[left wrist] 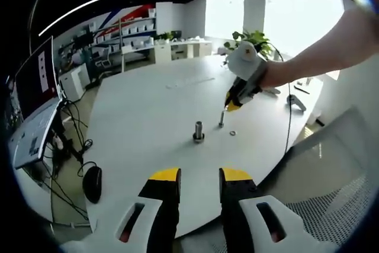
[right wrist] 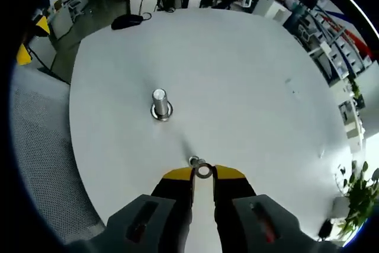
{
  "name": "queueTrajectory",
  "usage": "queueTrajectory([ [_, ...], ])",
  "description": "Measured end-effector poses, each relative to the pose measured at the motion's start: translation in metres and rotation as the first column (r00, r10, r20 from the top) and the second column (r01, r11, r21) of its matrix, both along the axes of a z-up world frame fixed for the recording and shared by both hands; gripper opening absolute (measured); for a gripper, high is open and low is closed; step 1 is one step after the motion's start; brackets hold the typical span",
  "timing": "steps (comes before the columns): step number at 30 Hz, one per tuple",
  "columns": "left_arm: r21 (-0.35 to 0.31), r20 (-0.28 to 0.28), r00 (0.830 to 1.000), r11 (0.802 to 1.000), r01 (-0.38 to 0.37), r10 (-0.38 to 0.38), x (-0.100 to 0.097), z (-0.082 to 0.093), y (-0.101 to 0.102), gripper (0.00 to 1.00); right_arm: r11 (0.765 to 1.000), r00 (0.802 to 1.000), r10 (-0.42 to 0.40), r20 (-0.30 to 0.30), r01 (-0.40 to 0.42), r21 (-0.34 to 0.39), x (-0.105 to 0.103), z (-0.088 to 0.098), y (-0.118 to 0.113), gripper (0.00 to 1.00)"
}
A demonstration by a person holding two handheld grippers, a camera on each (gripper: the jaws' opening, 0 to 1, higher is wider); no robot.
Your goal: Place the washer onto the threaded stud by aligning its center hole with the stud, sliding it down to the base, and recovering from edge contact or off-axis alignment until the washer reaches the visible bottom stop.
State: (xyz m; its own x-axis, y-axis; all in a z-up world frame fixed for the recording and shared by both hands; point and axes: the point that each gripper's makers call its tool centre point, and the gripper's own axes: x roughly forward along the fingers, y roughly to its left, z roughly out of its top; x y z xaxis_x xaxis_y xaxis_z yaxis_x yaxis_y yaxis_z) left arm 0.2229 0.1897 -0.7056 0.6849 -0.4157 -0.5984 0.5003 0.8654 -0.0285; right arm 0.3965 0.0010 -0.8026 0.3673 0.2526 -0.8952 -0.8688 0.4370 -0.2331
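A thin threaded stud (left wrist: 221, 118) stands on the white table (left wrist: 148, 117). A small washer (left wrist: 232, 132) lies flat just right of its foot. My right gripper (left wrist: 228, 108), held by a person's hand, hovers at the stud's top. In the right gripper view a washer (right wrist: 204, 171) sits exactly in the narrow gap between that gripper's (right wrist: 203, 173) yellow tips, with the stud's top (right wrist: 193, 160) just ahead of the left tip. Whether the tips pinch it or it lies below them is unclear. My left gripper (left wrist: 201, 175) stays back at the near edge, open and empty.
A thicker stud with a wide collar (left wrist: 198, 131) (right wrist: 160, 103) stands on the table a short way from the thin one. A mesh chair (left wrist: 331, 194) is by the near edge. A monitor (left wrist: 35, 81) and cables sit to the left, and a plant (left wrist: 251, 39) beyond the table.
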Motion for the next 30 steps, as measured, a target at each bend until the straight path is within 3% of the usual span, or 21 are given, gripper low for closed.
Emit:
queueTrajectory([
  [7, -0.004, -0.002, 1.000, 1.000, -0.003, 0.003, 0.000, 0.000, 0.000, 0.23, 0.999, 0.999, 0.034, -0.015, -0.035, -0.040, -0.001, -0.009, 0.000, 0.14],
  [16, -0.008, -0.005, 1.000, 1.000, 0.000, 0.000, 0.000, 0.000, -0.001, 0.23, 0.999, 0.999, 0.037, -0.021, -0.038, -0.035, 0.001, -0.011, 0.002, 0.14],
  [30, -0.015, -0.016, 1.000, 1.000, 0.000, 0.000, 0.000, -0.002, -0.001, 0.23, 0.997, 0.997, 0.040, -0.064, -0.044, -0.059, 0.002, -0.028, 0.002, 0.14],
])
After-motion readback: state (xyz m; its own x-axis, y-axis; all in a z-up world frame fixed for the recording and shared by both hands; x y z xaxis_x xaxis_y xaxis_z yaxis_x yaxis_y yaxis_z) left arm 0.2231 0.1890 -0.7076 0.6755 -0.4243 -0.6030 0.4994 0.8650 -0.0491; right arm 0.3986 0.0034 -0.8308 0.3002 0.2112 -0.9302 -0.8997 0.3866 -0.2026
